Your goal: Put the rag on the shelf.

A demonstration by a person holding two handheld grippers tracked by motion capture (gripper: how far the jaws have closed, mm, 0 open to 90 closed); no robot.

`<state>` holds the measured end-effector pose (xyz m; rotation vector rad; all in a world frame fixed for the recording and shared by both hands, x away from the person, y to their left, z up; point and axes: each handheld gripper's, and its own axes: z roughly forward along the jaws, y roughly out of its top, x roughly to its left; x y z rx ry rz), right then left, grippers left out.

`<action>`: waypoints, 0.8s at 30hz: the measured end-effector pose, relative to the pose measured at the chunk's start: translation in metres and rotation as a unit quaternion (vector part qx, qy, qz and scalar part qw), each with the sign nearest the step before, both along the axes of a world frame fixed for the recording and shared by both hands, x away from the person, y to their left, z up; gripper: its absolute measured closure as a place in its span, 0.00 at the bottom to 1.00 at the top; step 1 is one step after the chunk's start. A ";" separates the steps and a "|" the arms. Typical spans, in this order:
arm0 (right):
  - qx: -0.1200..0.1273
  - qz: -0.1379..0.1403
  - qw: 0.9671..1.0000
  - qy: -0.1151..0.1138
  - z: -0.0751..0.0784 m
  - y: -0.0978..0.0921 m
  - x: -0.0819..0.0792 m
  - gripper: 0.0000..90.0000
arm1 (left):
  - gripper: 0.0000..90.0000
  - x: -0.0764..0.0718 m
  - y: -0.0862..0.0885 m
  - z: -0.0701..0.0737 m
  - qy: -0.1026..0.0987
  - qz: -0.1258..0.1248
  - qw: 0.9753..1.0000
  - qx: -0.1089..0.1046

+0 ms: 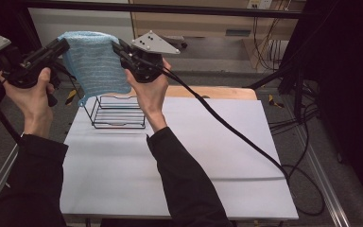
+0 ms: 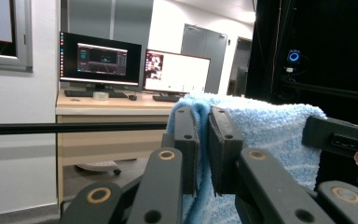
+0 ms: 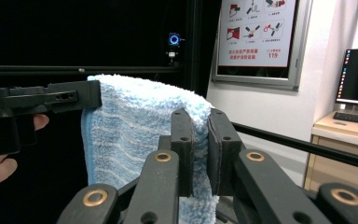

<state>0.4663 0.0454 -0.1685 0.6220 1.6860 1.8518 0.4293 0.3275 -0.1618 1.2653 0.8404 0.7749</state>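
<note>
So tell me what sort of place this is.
Probably a lab or office set up for recording: two desktop computer monitors on a wooden desk, a black metal frame around the white table, and a framed instruction poster on the wall.

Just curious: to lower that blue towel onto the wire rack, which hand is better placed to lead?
Probably the right gripper: it sits almost above the rack, while the left gripper is off to its side. Both pinch the towel.

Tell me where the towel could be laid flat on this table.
The white table is bare in front of the wire rack and to its right, up to the black cable. The far left corner is crowded by the rack, under the towel held by both grippers.
</note>
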 end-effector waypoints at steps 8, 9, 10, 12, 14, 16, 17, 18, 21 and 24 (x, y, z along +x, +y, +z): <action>0.002 -0.008 1.000 -0.009 0.013 0.007 0.011 0.92 | 0.92 0.013 0.002 0.015 -0.001 0.008 1.000 0.002; 0.003 -0.008 1.000 -0.009 0.015 0.007 0.013 0.92 | 0.92 0.015 0.002 0.017 0.000 0.009 1.000 0.002; 0.003 -0.010 1.000 -0.009 0.016 0.007 0.014 0.92 | 0.92 0.016 0.002 0.020 0.000 0.010 1.000 0.002; 0.006 -0.011 1.000 -0.012 0.019 0.008 0.017 0.92 | 0.92 0.018 0.002 0.025 -0.003 0.012 1.000 0.005; 0.007 -0.013 1.000 -0.016 0.022 0.009 0.018 0.92 | 0.92 0.021 0.001 0.031 -0.005 0.016 1.000 0.010; 0.009 -0.015 1.000 -0.018 0.025 0.009 0.021 0.92 | 0.92 0.025 -0.001 0.036 -0.006 0.019 1.000 0.014; 0.011 -0.017 1.000 -0.019 0.026 0.009 0.022 0.92 | 0.92 0.027 -0.001 0.038 -0.006 0.020 1.000 0.015; 0.012 -0.018 1.000 -0.020 0.028 0.009 0.024 0.92 | 0.92 0.029 -0.002 0.040 -0.007 0.022 1.000 0.017; 0.012 -0.024 0.999 -0.023 0.030 0.009 0.028 0.92 | 0.92 0.036 -0.005 0.044 -0.007 0.026 0.999 0.022; 0.013 -0.028 0.999 -0.022 0.029 0.009 0.032 0.92 | 0.92 0.045 -0.008 0.045 -0.004 0.029 0.999 0.026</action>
